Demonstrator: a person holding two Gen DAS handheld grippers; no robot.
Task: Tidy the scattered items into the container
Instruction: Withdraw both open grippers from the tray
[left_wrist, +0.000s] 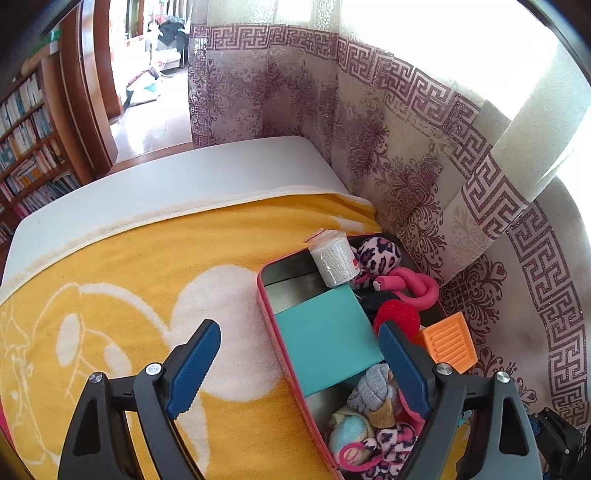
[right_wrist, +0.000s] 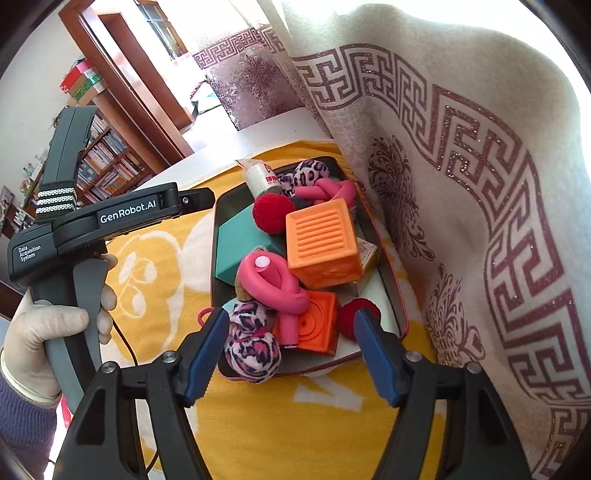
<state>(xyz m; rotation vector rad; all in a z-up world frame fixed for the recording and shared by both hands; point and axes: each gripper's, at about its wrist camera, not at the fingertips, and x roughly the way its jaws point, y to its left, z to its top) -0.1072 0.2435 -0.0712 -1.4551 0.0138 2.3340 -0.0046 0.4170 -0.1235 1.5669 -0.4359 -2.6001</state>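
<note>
A pink-rimmed metal tin (left_wrist: 264, 291) sits on the yellow blanket by the curtain; it also shows in the right wrist view (right_wrist: 400, 306). It holds a teal box (left_wrist: 325, 339), a white gauze roll (left_wrist: 334, 260), pink foam twists (right_wrist: 271, 284), orange cubes (right_wrist: 321, 243), red pompoms (right_wrist: 269, 212) and leopard scrunchies (right_wrist: 253, 350). My left gripper (left_wrist: 299, 365) is open and empty over the tin's near left rim. My right gripper (right_wrist: 290, 356) is open and empty just above the tin's near end.
The yellow and white blanket (left_wrist: 129, 295) covers a white table (left_wrist: 184, 177). A patterned curtain (right_wrist: 461, 184) hangs close on the right. A bookshelf (left_wrist: 26, 147) and a doorway stand at the far left. The gloved hand holding the left gripper's handle (right_wrist: 66, 295) shows in the right wrist view.
</note>
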